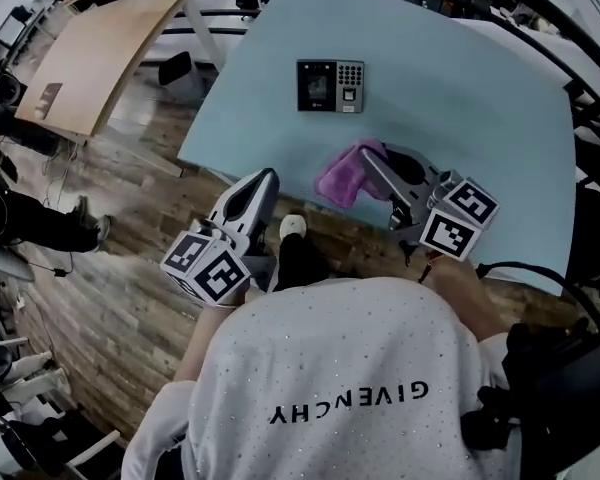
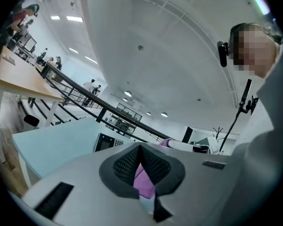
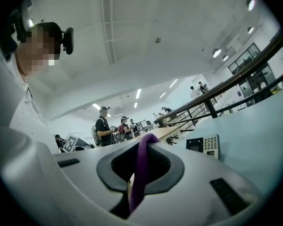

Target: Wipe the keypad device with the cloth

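The keypad device, black with a grey number pad, lies flat on the light blue table, far from both grippers. A purple cloth hangs at the table's near edge, and my right gripper is shut on its upper fold. In the right gripper view the cloth runs as a strip between the closed jaws, with the keypad device ahead to the right. My left gripper is shut and empty just off the table's near-left edge, left of the cloth. Its view shows the cloth beyond its jaws and the keypad device.
A wooden table stands at the upper left, with a black chair between it and the blue table. Wood floor lies under my left gripper. A black railing and several people show in the background.
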`<state>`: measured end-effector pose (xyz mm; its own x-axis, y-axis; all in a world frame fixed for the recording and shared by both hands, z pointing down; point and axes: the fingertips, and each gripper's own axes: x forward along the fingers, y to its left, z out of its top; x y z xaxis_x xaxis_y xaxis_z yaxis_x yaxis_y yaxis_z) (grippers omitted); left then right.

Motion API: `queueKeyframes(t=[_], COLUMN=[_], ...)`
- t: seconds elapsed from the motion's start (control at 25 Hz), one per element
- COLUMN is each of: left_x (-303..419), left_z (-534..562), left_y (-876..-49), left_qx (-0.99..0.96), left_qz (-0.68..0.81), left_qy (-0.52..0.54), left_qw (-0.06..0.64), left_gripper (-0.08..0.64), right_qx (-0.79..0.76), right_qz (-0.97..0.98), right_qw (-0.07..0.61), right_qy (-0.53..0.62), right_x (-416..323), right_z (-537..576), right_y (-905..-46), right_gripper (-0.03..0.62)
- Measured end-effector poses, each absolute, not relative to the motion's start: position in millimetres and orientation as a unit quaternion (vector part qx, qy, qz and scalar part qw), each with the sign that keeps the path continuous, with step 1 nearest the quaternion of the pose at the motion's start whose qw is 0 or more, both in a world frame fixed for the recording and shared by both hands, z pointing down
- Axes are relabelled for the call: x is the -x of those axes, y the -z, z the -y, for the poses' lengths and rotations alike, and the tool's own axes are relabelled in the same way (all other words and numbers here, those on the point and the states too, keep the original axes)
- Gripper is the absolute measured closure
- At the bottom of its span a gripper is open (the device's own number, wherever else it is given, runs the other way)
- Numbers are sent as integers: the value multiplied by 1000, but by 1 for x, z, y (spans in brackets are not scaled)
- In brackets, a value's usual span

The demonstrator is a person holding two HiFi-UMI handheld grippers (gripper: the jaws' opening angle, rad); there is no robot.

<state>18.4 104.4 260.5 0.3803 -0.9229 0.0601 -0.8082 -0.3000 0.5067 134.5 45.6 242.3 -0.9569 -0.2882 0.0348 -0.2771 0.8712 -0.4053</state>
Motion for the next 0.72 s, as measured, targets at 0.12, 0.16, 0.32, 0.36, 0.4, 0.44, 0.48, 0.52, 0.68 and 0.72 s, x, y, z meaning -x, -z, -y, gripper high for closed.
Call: queueKeyframes(t=[0.12, 0.16, 0.32, 0.36, 0.4, 0.44, 0.48, 0.52, 0.68, 0.72], left_x=[-5, -1, 17, 21, 25, 28, 31, 34, 45, 47], left_z=[-71, -60, -13, 0, 11, 21, 30, 38, 74, 84], left_y=[-263, -265, -277, -280, -283, -286, -289, -291, -302, -308], left_qx=[-808, -811, -820, -823, -825, -828, -830, -833, -847, -851], left_qz=[526, 522, 502, 496, 491, 485, 479, 472, 449, 446], left_qy=[117, 114, 101, 98, 94, 90, 86, 81, 64, 60], left_qw=[237, 240, 255, 260, 264, 268, 272, 276, 278, 272], left_gripper=[560, 560, 560, 560, 560, 560, 560, 560, 560, 560], right_qx=[160, 163, 165, 164, 163, 163, 167, 174, 215, 224], right_qz=[-965, -964, -964, -964, -964, -964, -964, -963, -956, -955], right_qw=[27, 29, 22, 17, 11, 2, -9, -21, -74, -83], right_qy=[208, 207, 208, 210, 210, 209, 206, 203, 186, 177], right_x=[-120, -114, -92, -85, -78, -71, -64, -57, -30, -25], right_z=[-18, -9, 26, 35, 42, 49, 55, 61, 94, 105], right_y=[-242, -243, -254, -257, -261, -265, -269, -273, -299, -307], right_gripper=[581, 581, 580, 580, 580, 580, 580, 580, 580, 580])
